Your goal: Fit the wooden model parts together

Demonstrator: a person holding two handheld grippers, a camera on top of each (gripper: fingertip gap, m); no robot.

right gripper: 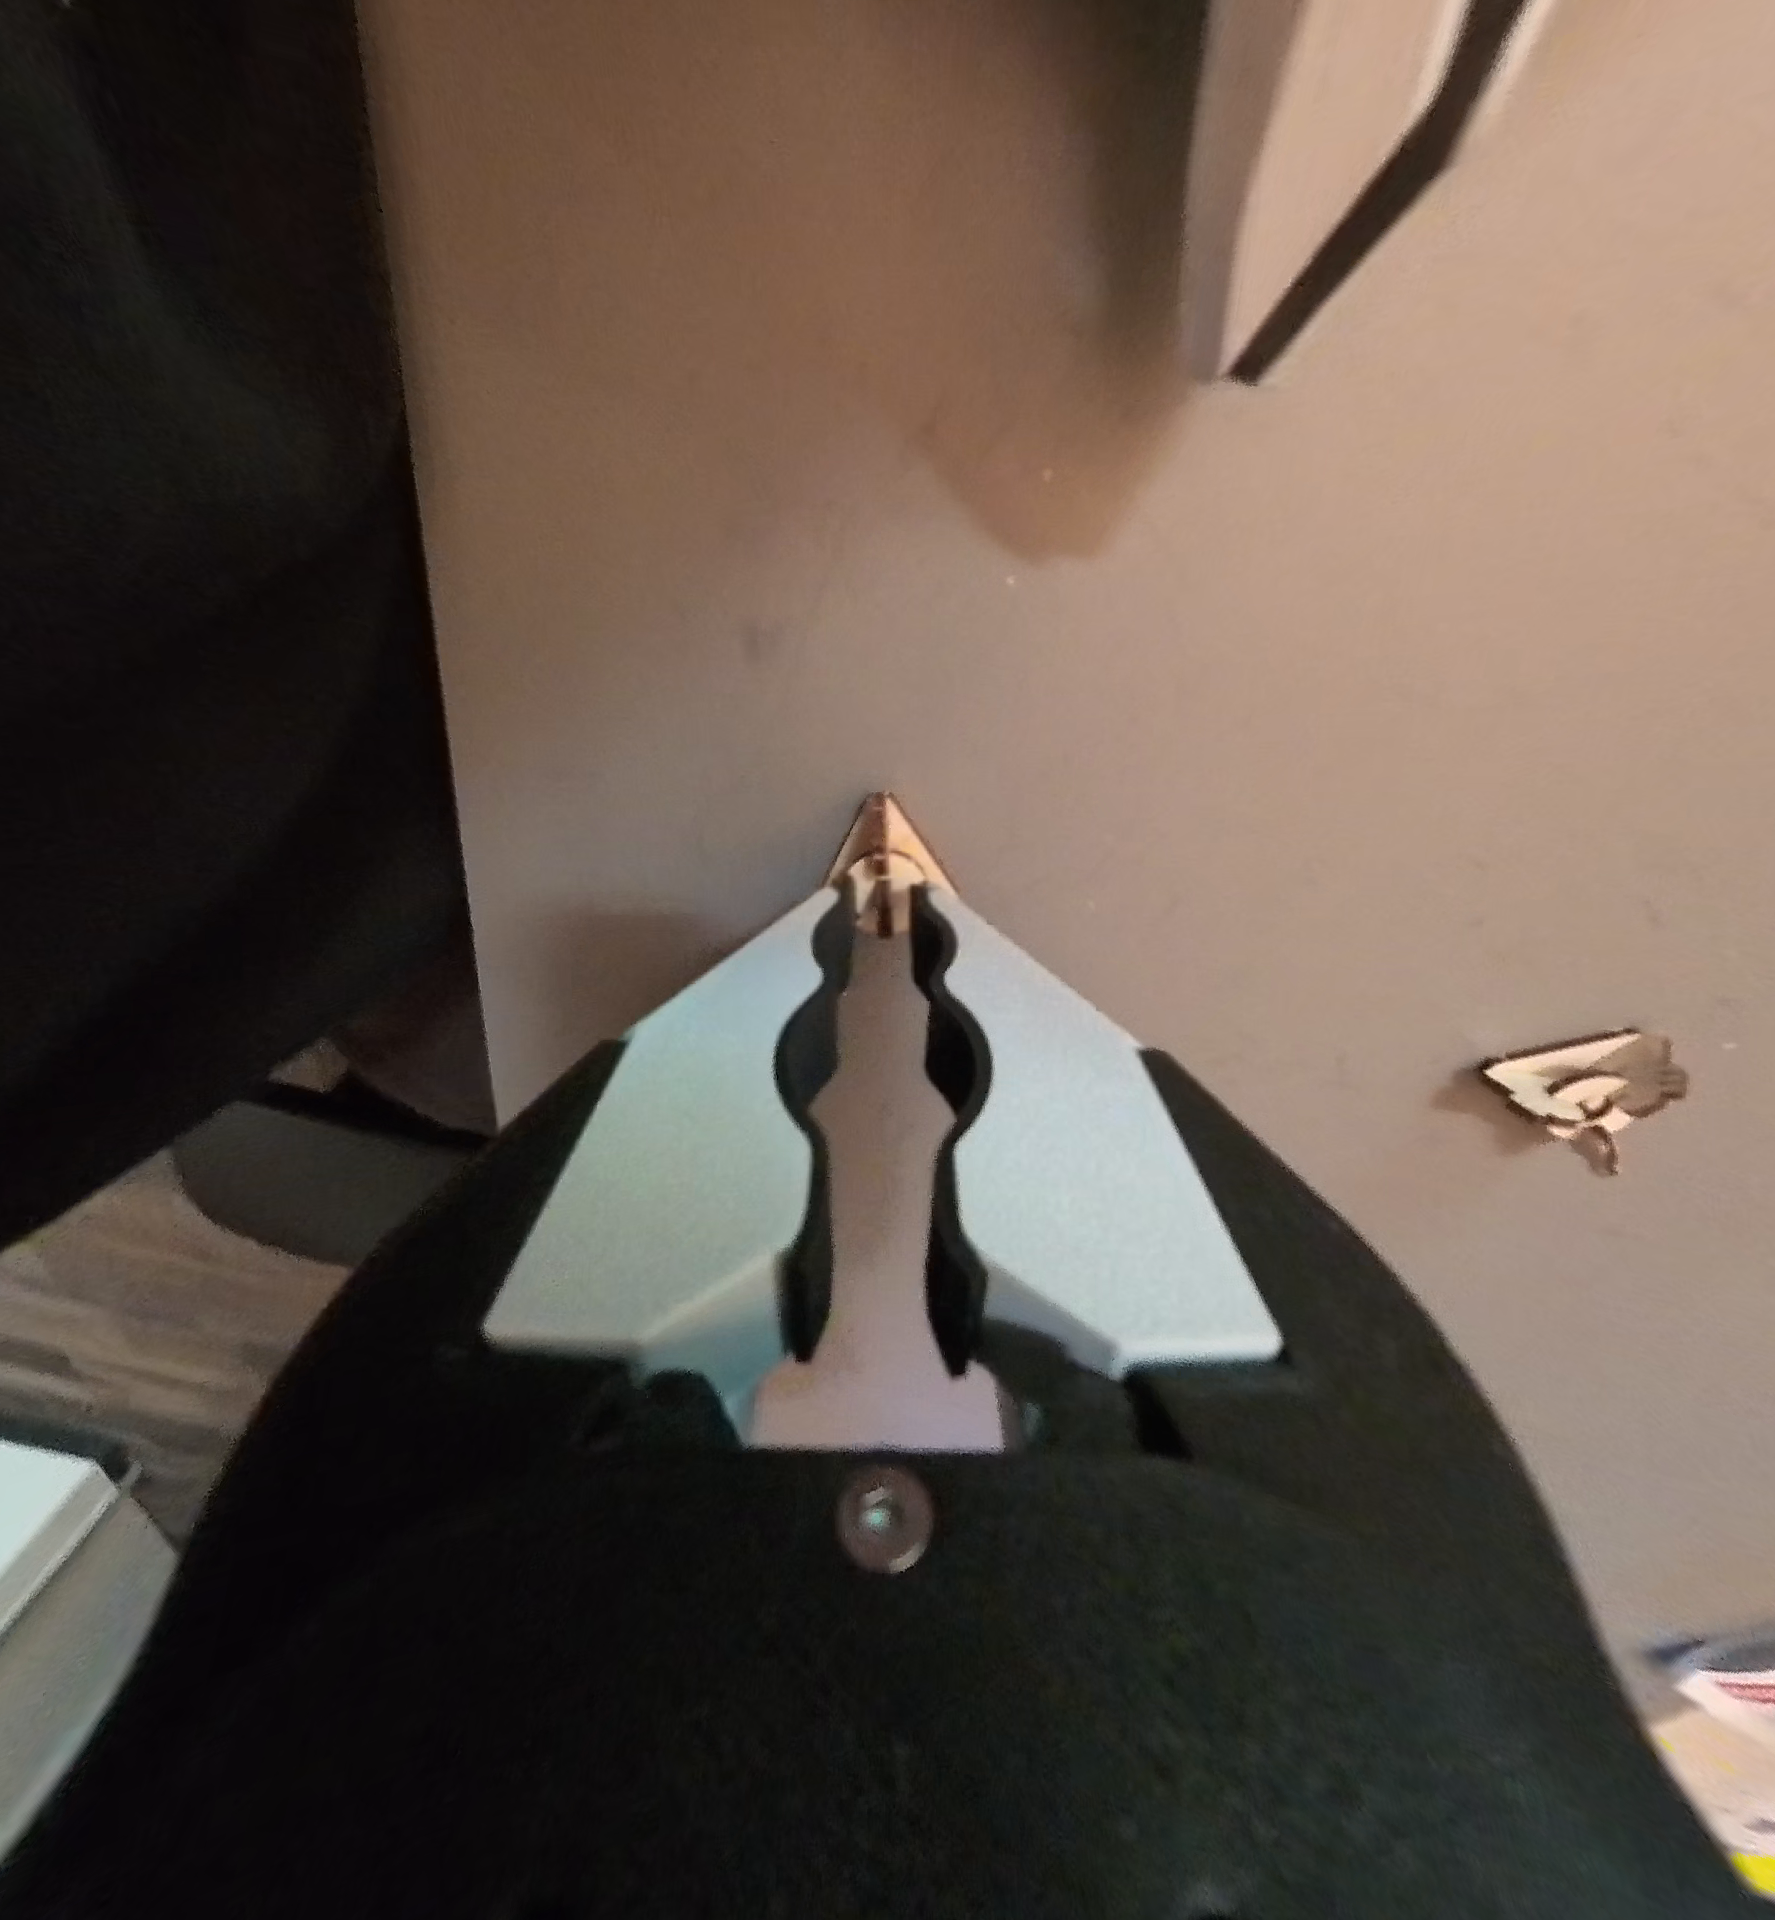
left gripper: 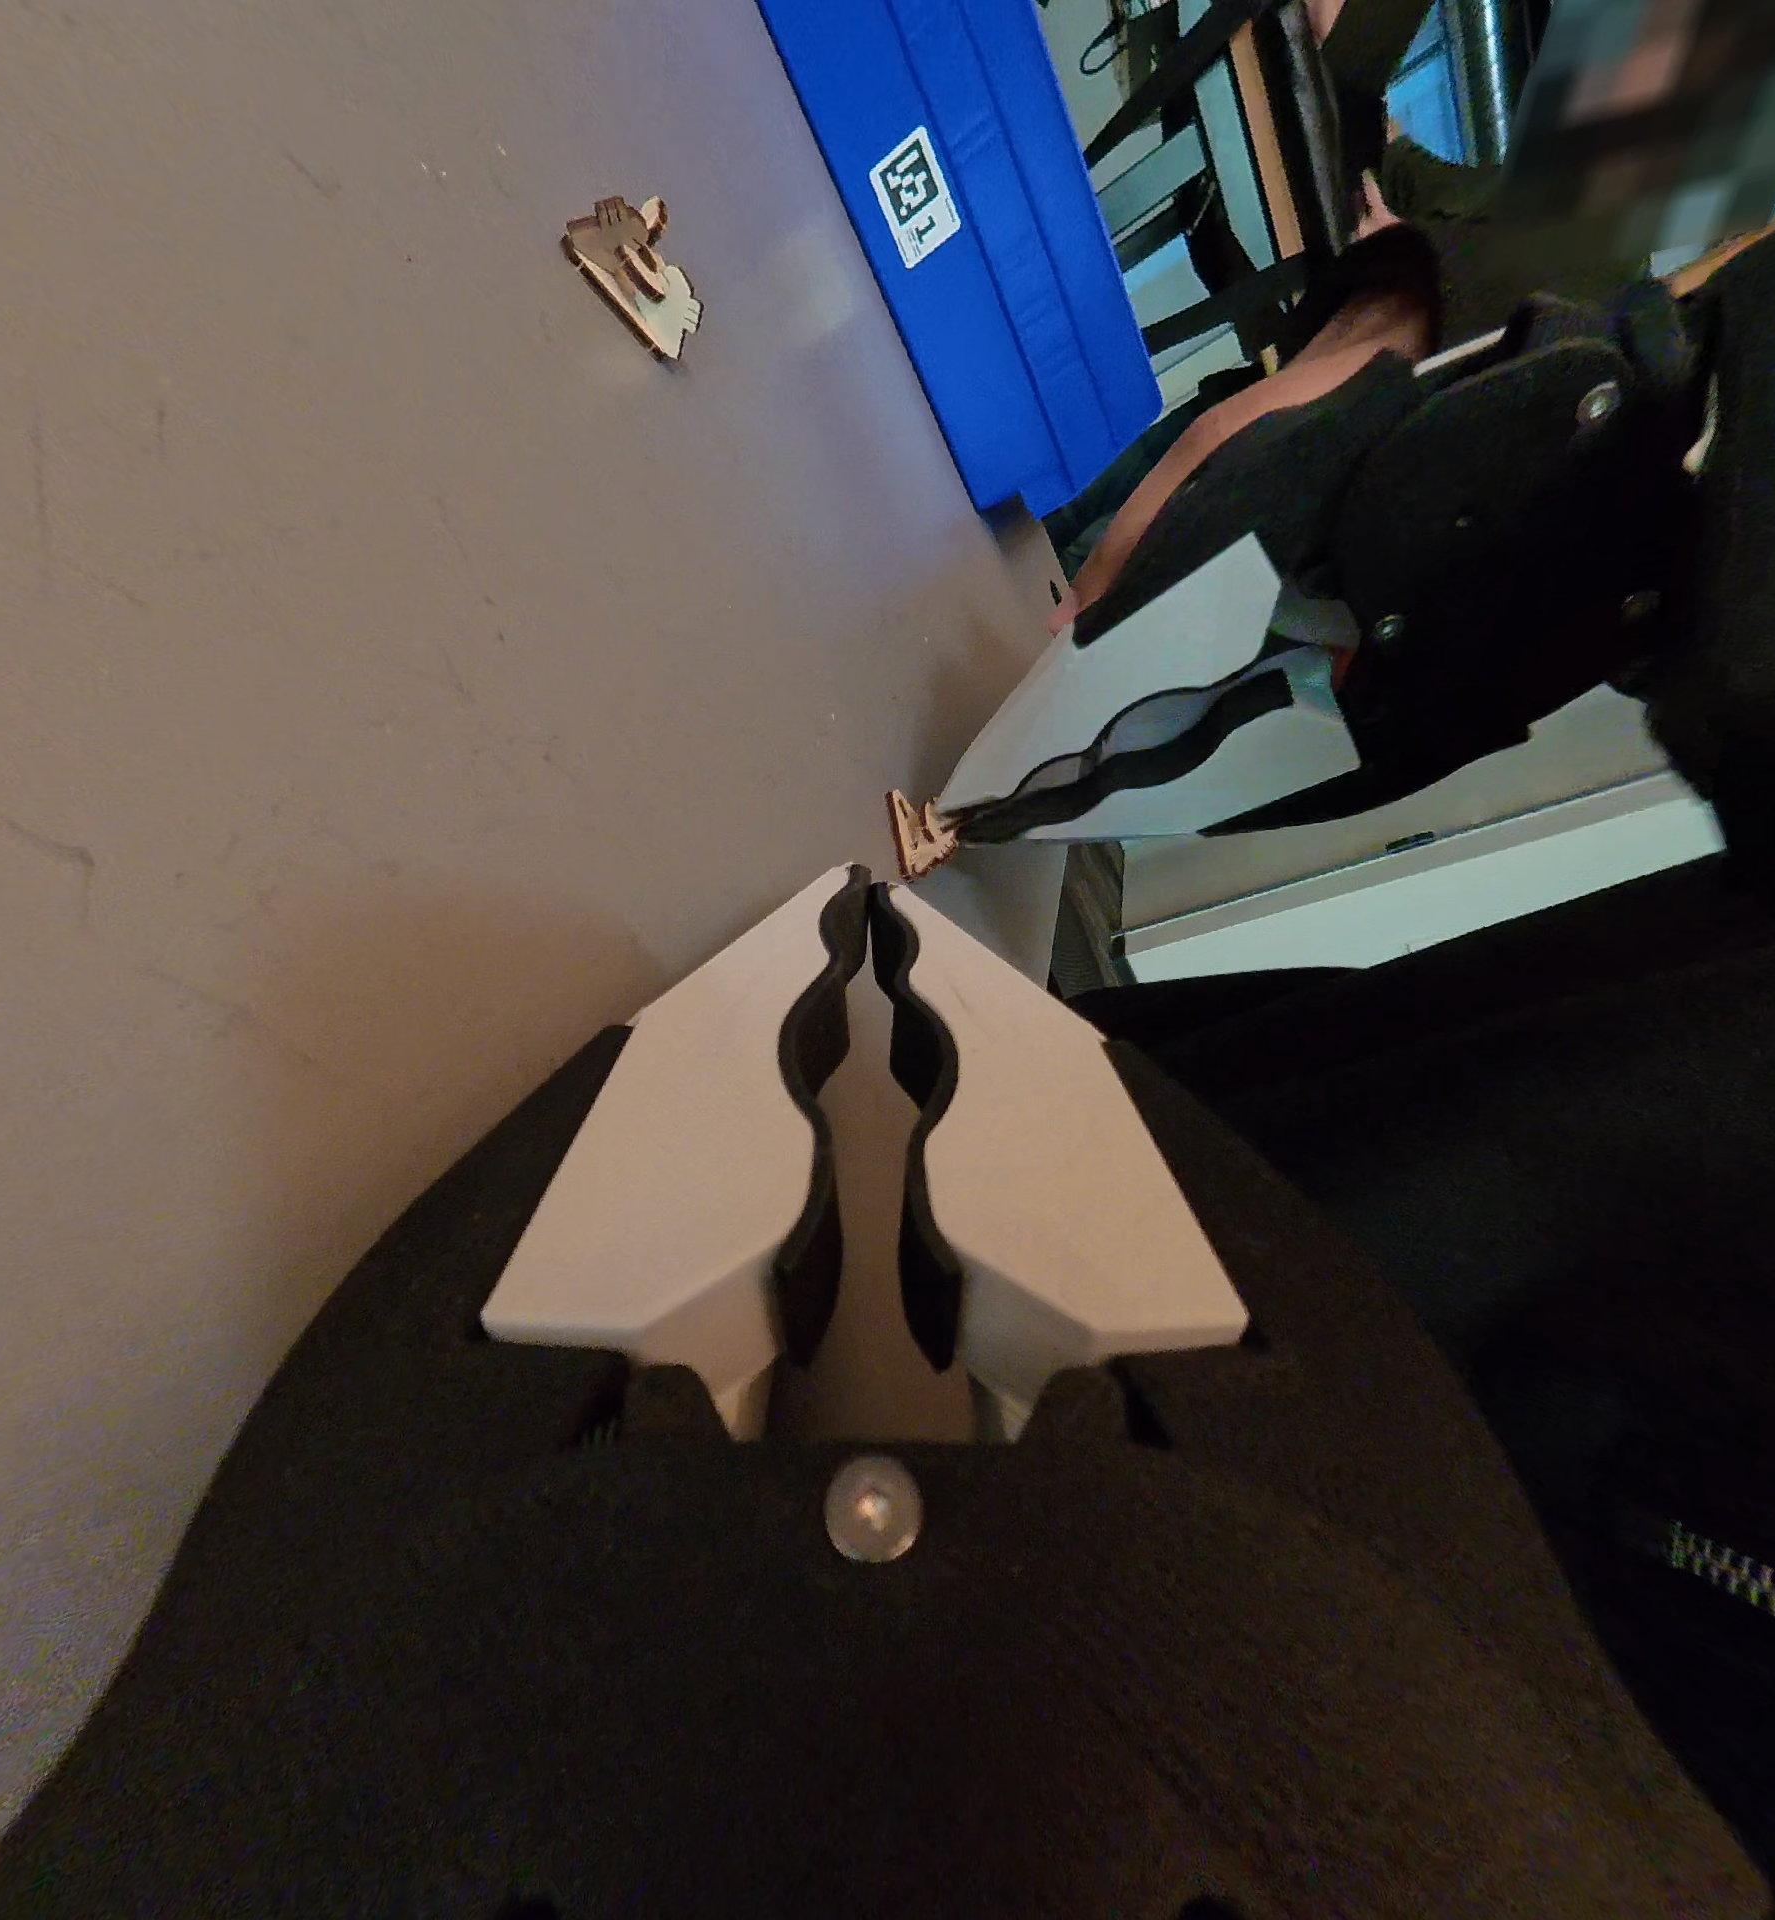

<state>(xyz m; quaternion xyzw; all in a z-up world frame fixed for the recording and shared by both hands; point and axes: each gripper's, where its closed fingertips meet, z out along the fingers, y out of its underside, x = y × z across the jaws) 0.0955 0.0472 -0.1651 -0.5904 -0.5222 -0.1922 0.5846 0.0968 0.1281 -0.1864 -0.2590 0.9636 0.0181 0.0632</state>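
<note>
A small wooden piece (right gripper: 878, 847) with a flat pointed base and an upright fin sits on the grey table (right gripper: 1278, 727) near its edge. My right gripper (right gripper: 880, 904) is around the fin. Its pads (right gripper: 829, 935) stand a little off on both sides, so it is open. The left wrist view shows the same piece (left gripper: 919, 836) at the right gripper's (left gripper: 961, 821) tips. My left gripper (left gripper: 867, 885) is shut, tips touching with nothing between them, just beside that piece. A second wooden piece (left gripper: 634, 275) lies farther off on the table; it also shows in the right wrist view (right gripper: 1579, 1091).
A blue bin (left gripper: 966, 291) with a square marker label stands at the table's far side. A person in dark clothing (right gripper: 135, 520) is close beside the table edge. The left gripper's blurred finger (right gripper: 1330, 187) hangs above. Papers (right gripper: 1756, 1714) lie lower right. Across from one pair of fingers to the other is roughly 9 cm.
</note>
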